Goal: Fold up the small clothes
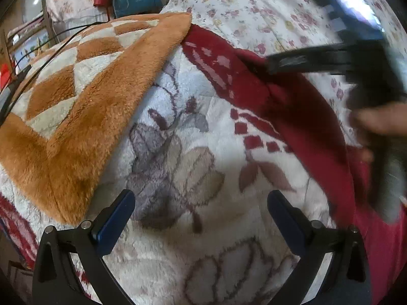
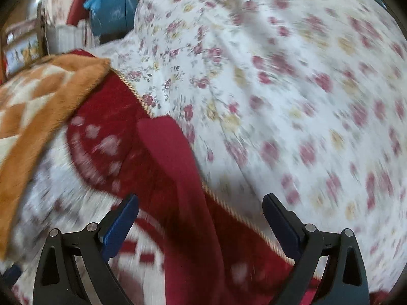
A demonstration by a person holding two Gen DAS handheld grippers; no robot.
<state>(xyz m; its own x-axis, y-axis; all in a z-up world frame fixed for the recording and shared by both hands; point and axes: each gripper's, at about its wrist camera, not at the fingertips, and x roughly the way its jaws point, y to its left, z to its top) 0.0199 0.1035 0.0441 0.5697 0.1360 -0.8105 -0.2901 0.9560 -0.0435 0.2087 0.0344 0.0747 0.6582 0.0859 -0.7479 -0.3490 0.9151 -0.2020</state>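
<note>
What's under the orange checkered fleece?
The orange checkered fleece overlies the white floral plush blanket and its red border. Anything beneath its middle is covered.

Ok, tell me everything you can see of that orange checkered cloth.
The orange checkered cloth is a thick, plush, fleece-like piece in tan-orange with cream squares and a broad plain orange border. It lies spread flat on the white flowered blanket, one corner over the blanket's red border, near the floral sheet. In the right wrist view it shows at the left. Neither gripper touches it.
</note>
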